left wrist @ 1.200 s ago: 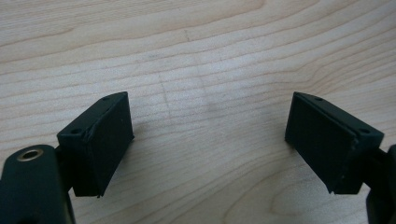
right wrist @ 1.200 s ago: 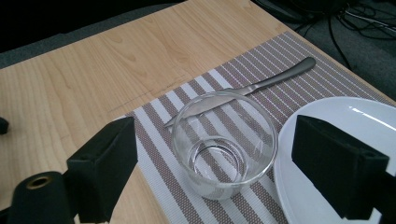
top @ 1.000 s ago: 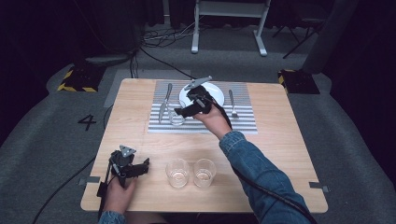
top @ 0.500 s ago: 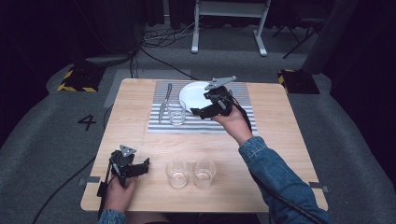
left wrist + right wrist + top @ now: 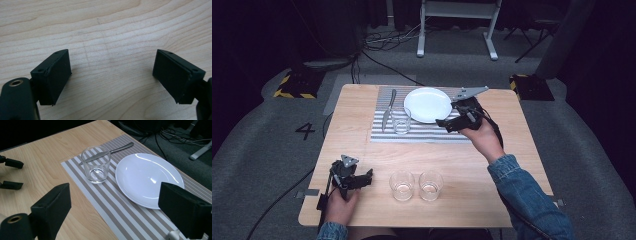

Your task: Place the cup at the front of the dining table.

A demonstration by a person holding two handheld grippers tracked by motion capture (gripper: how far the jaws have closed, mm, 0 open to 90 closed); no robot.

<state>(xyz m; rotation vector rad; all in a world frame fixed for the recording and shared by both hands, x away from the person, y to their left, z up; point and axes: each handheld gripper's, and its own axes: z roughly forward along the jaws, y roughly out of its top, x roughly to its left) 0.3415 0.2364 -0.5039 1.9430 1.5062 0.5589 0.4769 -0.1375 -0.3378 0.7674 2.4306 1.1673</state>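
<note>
Shifted rightward since the earlier frame, off the white plate to the striped placemat's right edge in the high view – right gripper, jaws just opening and holding nothing; left gripper parked at the table's near-left corner beside two empty glasses. Left gripper view: jaws wide apart over bare wood, nothing gripped. Right gripper view: jaws parted and empty, a third glass upright on the mat just beside the plate, a knife lying behind it.

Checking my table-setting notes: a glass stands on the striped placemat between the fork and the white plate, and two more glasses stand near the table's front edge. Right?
Nearly. The utensil left of the glass is a knife, not a fork, as the right gripper view shows. The glass does stand on the striped placemat beside the white plate, and two more glasses stand near the front edge.
</note>
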